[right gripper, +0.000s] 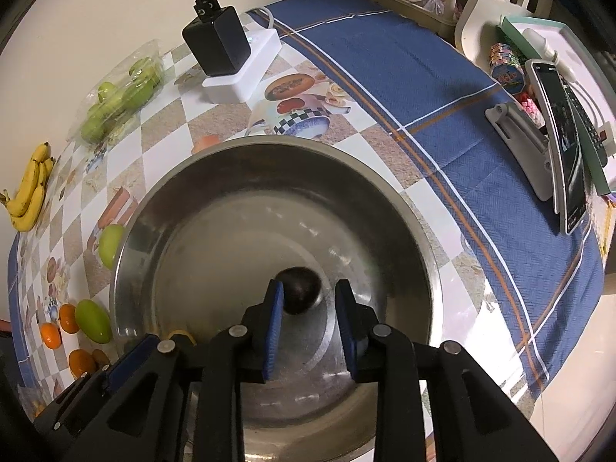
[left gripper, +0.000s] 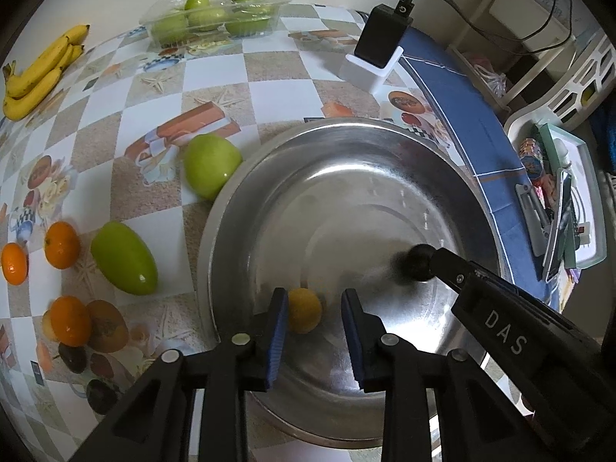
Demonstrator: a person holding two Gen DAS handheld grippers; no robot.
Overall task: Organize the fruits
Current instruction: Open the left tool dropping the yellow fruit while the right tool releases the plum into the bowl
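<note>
Steel fills the middle of both views: a wide metal bowl (left gripper: 346,208) sits on the worktop (left gripper: 238,88), and both claws hang over it pointing steeply down, which reads as two fruits being dropped in at once.

The left claw (left gripper: 315,317) has its blue pads parted. A small yellow-orange fruit (left gripper: 304,310) lies on the bowl floor between them, close to the left pad, though I cannot tell whether it touches; the far pad stands clear, so the fruit looks let go, not gripped. In the right wrist view the right claw (right gripper: 308,306) is likewise slightly open over a dark round fruit (right gripper: 299,290) resting on the bowl floor near the centre; the pads flank it without clamping. Those two fruits are all the bowl holds.

Everything else waits outside. At the upper left of the left wrist view a clear plastic tray (left gripper: 215,15) holds several green fruits, with a banana bunch (left gripper: 38,73) at the far left edge. Loose on the checked cloth, left of the bowl, lie a round green apple (left gripper: 211,165) just beside the rim, an oblong green fruit (left gripper: 125,258) and three oranges (left gripper: 61,244). My judgement: sorting has barely begun.
</note>
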